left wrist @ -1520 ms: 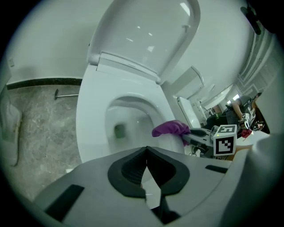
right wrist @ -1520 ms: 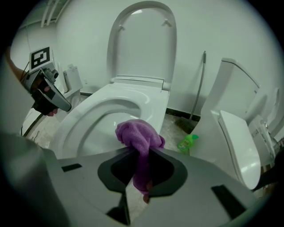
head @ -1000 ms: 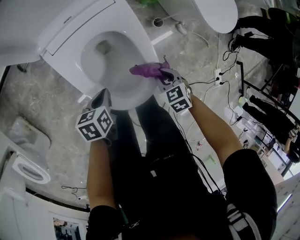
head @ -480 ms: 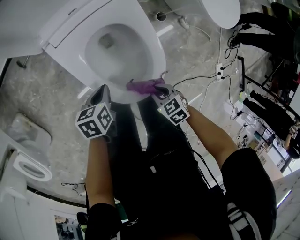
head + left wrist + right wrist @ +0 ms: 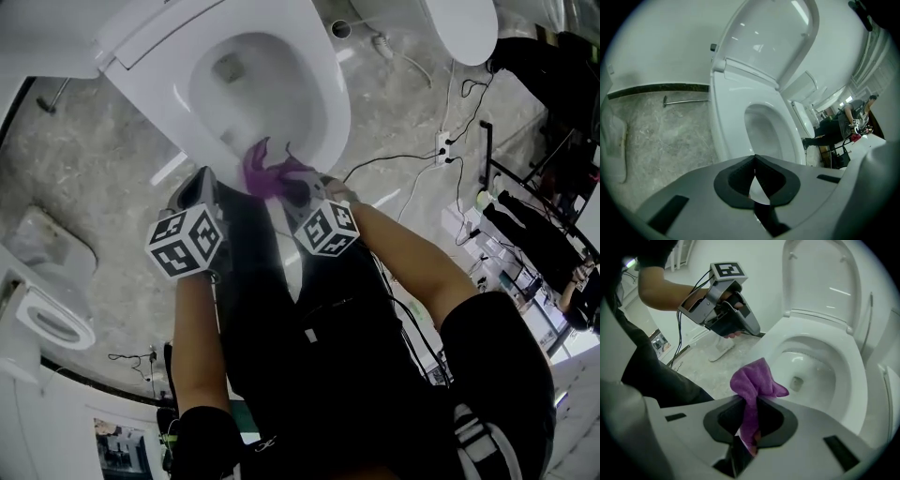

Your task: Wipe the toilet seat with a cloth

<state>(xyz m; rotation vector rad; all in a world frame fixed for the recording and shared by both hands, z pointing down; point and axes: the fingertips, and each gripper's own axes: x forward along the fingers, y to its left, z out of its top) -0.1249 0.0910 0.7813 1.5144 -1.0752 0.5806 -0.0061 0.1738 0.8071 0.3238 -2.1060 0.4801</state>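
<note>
The white toilet seat [image 5: 330, 103] lies down around the bowl, with the lid [image 5: 768, 37] standing up behind it. My right gripper [image 5: 292, 186] is shut on a purple cloth [image 5: 267, 169], which hangs over the seat's near front rim. In the right gripper view the cloth [image 5: 757, 380] is pinched between the jaws of the right gripper [image 5: 750, 401], and the seat [image 5: 855, 366] curves off to the right. My left gripper [image 5: 202, 178] is shut and empty, just left of the cloth beside the seat's front edge. The left gripper [image 5: 754, 157] points along the seat [image 5: 724, 117].
A grey marble floor [image 5: 103, 178] surrounds the toilet. A second white fixture [image 5: 459, 23] stands at the top right and another [image 5: 47, 309] at the left. A power strip [image 5: 439, 145] and cables lie on the floor at the right. The person's black trousers [image 5: 281, 309] fill the lower middle.
The right gripper has carried the purple cloth from the seat's right side round to its front rim, leftward in the head view. The left gripper has shifted slightly and stays shut.
</note>
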